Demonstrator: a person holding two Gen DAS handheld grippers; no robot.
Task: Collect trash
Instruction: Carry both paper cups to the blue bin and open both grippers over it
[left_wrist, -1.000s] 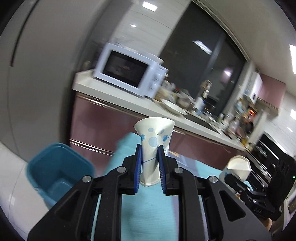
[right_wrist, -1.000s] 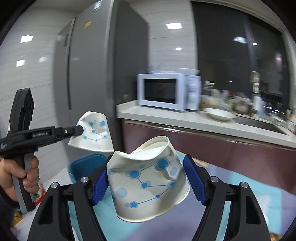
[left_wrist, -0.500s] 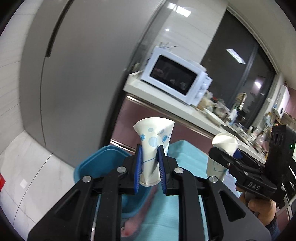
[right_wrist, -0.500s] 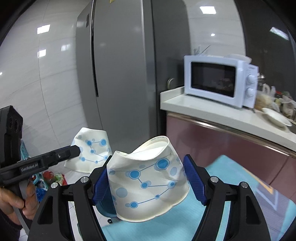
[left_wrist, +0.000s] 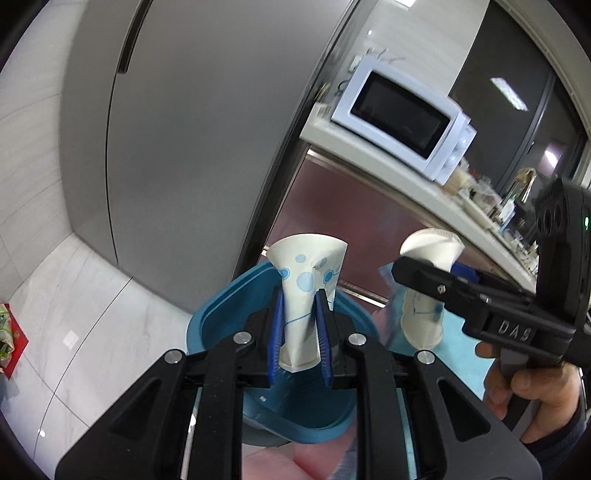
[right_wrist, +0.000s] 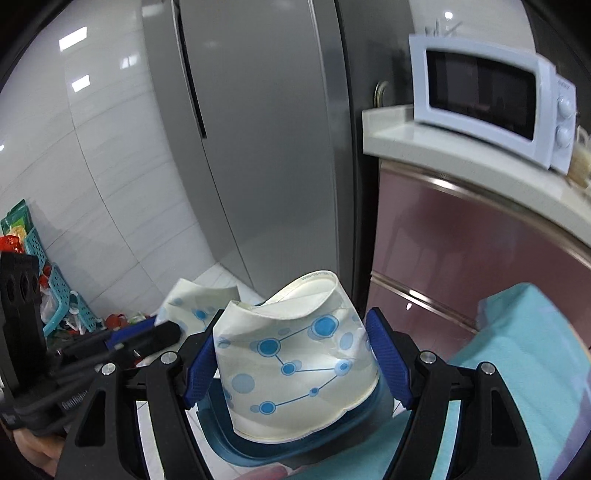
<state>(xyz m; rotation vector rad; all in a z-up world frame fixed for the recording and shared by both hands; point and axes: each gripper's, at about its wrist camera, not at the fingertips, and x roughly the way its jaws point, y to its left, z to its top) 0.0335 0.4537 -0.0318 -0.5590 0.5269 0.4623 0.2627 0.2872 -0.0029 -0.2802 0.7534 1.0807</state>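
My left gripper (left_wrist: 300, 334) is shut on a flattened white paper cup with blue dots (left_wrist: 306, 280), held upright over the blue trash bin (left_wrist: 221, 310). My right gripper (right_wrist: 295, 360) is shut on a second crushed paper cup (right_wrist: 295, 365), wider and dented, also above the bin (right_wrist: 236, 443). In the left wrist view the right gripper (left_wrist: 436, 291) and its cup (left_wrist: 424, 321) hang just right of mine, with a person's hand (left_wrist: 528, 391) on the grip. In the right wrist view the left gripper (right_wrist: 162, 332) and its cup (right_wrist: 199, 306) sit at the left.
A tall grey fridge (left_wrist: 184, 129) stands behind the bin. A counter with a white microwave (left_wrist: 402, 114) runs to the right above maroon cabinets (right_wrist: 461, 240). A teal-covered table (right_wrist: 524, 354) lies at right. Teal baskets with clutter (right_wrist: 55, 295) sit on the floor at left.
Both grippers swung left and down from the table side with their cups. The bin went from the lower left to right beneath both cups.
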